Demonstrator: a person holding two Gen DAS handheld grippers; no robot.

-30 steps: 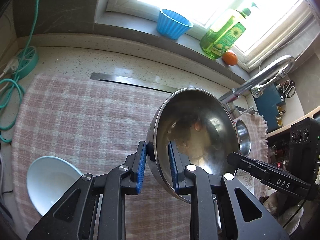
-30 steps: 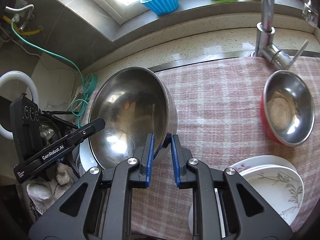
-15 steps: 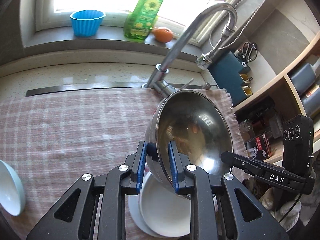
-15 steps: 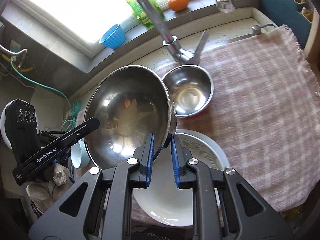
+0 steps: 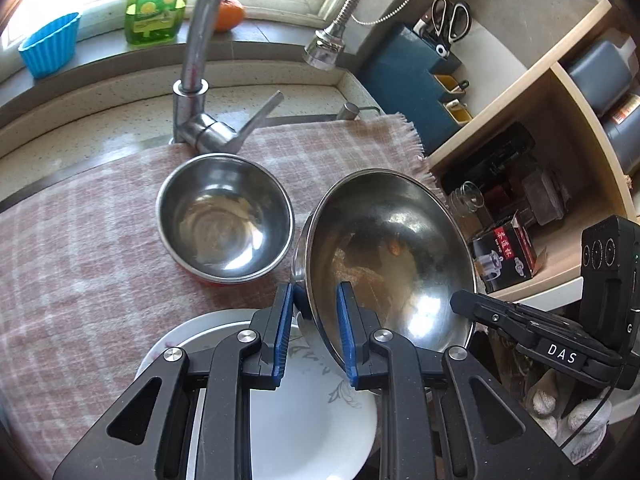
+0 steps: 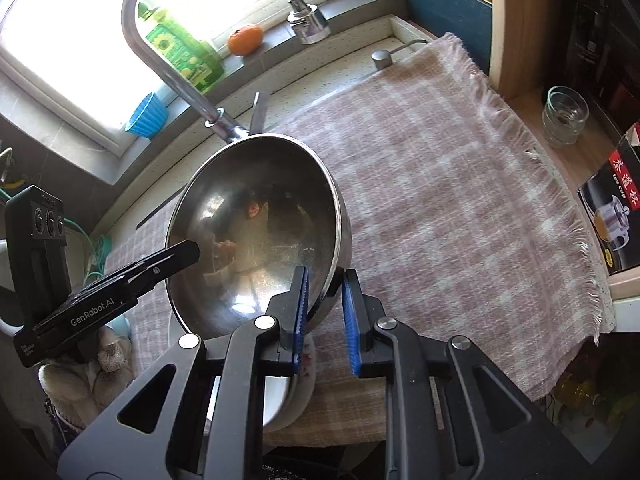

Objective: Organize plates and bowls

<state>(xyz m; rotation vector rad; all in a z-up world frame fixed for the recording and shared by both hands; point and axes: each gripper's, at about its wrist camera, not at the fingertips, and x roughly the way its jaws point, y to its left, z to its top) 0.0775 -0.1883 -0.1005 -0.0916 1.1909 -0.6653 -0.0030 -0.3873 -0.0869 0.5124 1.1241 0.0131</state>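
Both grippers hold one large steel bowl [image 5: 388, 256] by opposite rims, in the air above the pink checked cloth [image 5: 80, 248]. My left gripper [image 5: 312, 332] is shut on its near-left rim. My right gripper [image 6: 324, 312] is shut on its right rim; the bowl also shows in the right wrist view [image 6: 260, 240]. A smaller steel bowl with a red outside [image 5: 224, 216] stands on the cloth by the tap. White flowered plates [image 5: 304, 412] are stacked below the left gripper, and their edge shows in the right wrist view [image 6: 288, 396].
The tap [image 5: 200, 60] arches over the cloth at the back. A green bottle [image 5: 156, 4], an orange [image 5: 228, 14] and a blue cup [image 5: 50, 46] stand on the sill. A wooden shelf [image 5: 520, 128] with boxes and glass bowls [image 6: 564, 120] is at the right. The cloth's right half [image 6: 460, 184] carries nothing.
Both grippers have carried the large steel bowl to the right, from the left part of the cloth past the plates and small bowl, toward the shelf side. The grips have not changed.
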